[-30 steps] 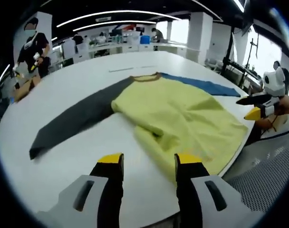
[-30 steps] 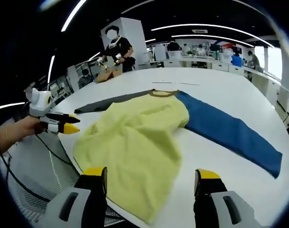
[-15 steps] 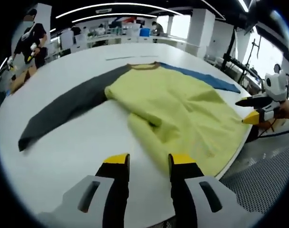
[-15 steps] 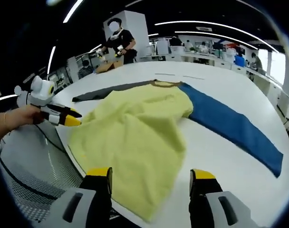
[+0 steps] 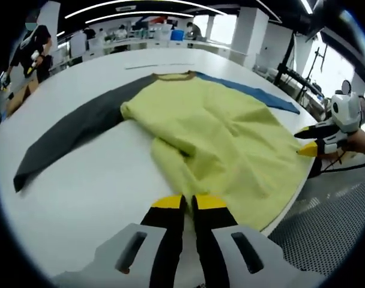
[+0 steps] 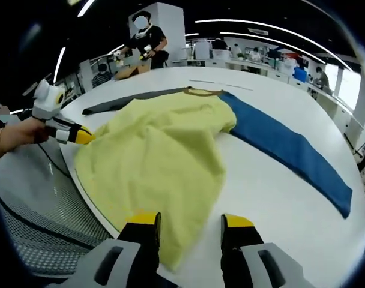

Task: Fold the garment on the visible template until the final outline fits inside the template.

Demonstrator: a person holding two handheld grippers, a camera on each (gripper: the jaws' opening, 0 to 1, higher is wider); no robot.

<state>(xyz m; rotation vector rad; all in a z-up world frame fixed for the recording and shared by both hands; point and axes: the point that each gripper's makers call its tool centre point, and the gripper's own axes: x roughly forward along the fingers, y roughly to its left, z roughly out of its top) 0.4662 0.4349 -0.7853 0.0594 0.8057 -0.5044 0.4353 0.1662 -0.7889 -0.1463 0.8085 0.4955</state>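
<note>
You have the shirt [image 5: 218, 126] spread on the white counter [image 5: 80, 180], yellow body bunched toward the near edge, its collar at 12 o'clock in both views, the grey sleeve [image 5: 68, 135] reaching out to 9 o'clock in the left gripper view and the blue sleeve [image 6: 290, 150] running to 3 o'clock in the right gripper view. No template outline is plain to see on the counter. Your left tongs [image 5: 188, 202] are drawn together, jaws nearly touching, just at the hem's near fold; whether cloth is caught between them you cannot tell. Your right tongs [image 6: 188, 221] stand apart, straddling the hem corner at 6 o'clock with nothing gripped, placed so a squeeze could take the edge. Both sit at opposite hem corners, likely so you can lift the bottom evenly and carry it toward the collar. The hem lies close to the counter's edge, so it may slip off if you drag outward.
</note>
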